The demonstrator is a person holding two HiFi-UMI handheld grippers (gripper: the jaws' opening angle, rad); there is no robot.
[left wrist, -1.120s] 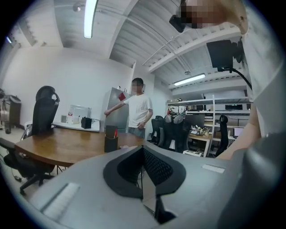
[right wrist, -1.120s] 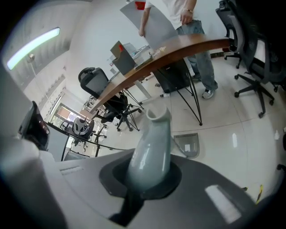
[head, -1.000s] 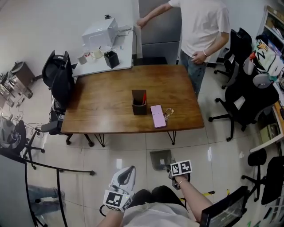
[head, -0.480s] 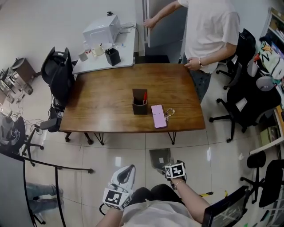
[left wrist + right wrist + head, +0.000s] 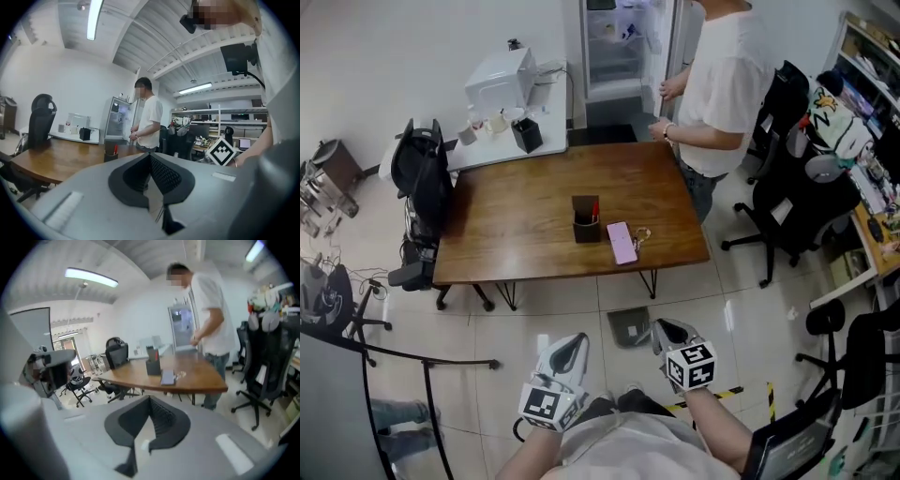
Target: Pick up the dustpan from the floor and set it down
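Brown wooden bench (image 5: 516, 225) with rounded corners; on the glossy tiled floor (image 5: 487, 323) near its edge lies the flat grey squarish dustpan (image 5: 628, 327). Right gripper (image 5: 662, 329), just beside it, has just closed its ribbed black jaws on nothing; left gripper (image 5: 572, 343) has its jaws together, empty

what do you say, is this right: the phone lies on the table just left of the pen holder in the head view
Not quite. The phone lies on the table, but just right of the pen holder, not left. The head view shows it.
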